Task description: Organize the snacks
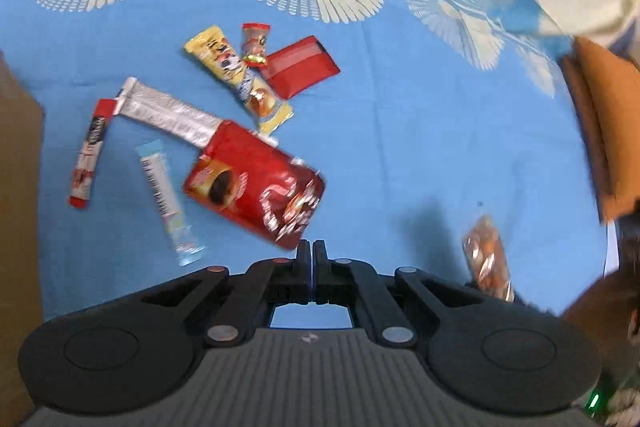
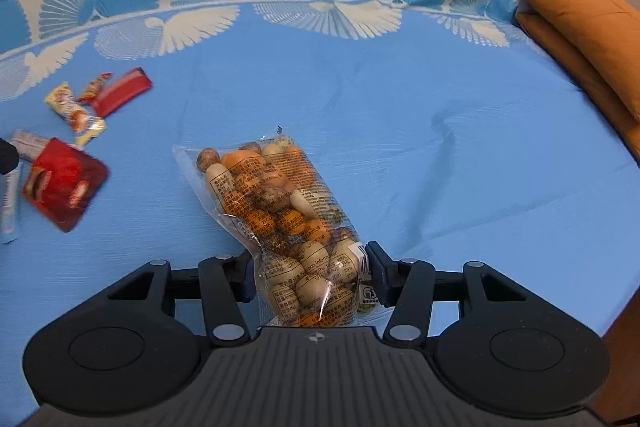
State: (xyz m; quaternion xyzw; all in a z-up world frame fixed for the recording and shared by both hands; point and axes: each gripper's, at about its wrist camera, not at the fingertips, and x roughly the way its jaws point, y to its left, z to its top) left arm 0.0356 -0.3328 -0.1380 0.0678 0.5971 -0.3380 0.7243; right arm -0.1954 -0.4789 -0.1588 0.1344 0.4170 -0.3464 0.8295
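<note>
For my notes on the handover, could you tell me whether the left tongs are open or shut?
Shut. The left tongs have both fingers pressed together with nothing visibly between them, hovering just below the red pouch.

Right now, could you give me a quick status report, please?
Left gripper shut, empty. Right gripper shut on clear nut bag. Other snacks clustered left, red pouch nearest. Nothing in the way.

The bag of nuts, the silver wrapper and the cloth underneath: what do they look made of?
The bag of nuts looks like thin clear plastic film: glossy, crinkled, with the coated nuts showing through its print. The silver wrapper seems to be metallic foil or foil-lined plastic, shiny and creased. The cloth looks like matte woven fabric, blue with a cream fan pattern, lying in soft wrinkles.
</note>
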